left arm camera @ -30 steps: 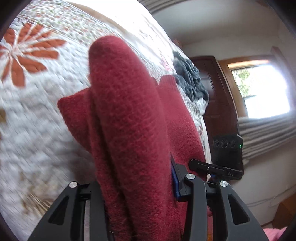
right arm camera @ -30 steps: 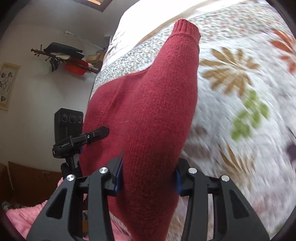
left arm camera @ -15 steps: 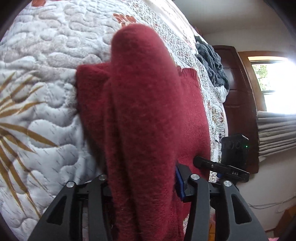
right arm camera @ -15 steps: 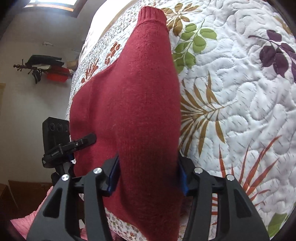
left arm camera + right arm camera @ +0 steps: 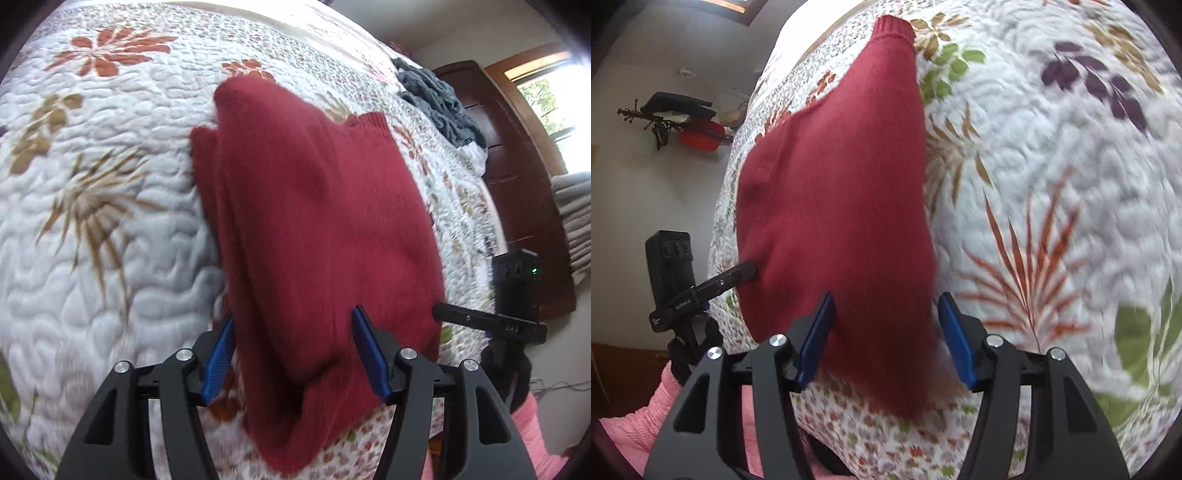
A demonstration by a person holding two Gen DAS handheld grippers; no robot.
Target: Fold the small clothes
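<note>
Nearest the left wrist camera, the left hand-held gripper (image 5: pixel 293 354) has its blue pads spread, with the thick near edge of the red knit sweater (image 5: pixel 314 229) lying between them; the pads look parted from the wool rather than pinching it, so this gripper reads as open, having let go or about to. The right hand-held gripper (image 5: pixel 886 338) shows the same: its pads stand apart on either side of the sweater's (image 5: pixel 842 206) near end, with a visible gap on the right side, so it too is open around the cloth, not clamped. The sweater lies on the bed's quilted floral bedspread (image 5: pixel 96 206), close to the near edge, where a little of the fabric hangs over. In the left view it is doubled into stacked layers along its left side, with a ribbed edge (image 5: pixel 369 122) at the far right corner. In the right view a sleeve with a ribbed cuff (image 5: pixel 894 31) stretches away along the right edge, seemingly laid over the body. Judging from this, at least one lengthwise fold is in, and a crosswise fold to bring it down to a compact bundle seems left. Farther off, a dark grey garment (image 5: pixel 436 103) lies heaped on the bed, probably waiting its turn.
</note>
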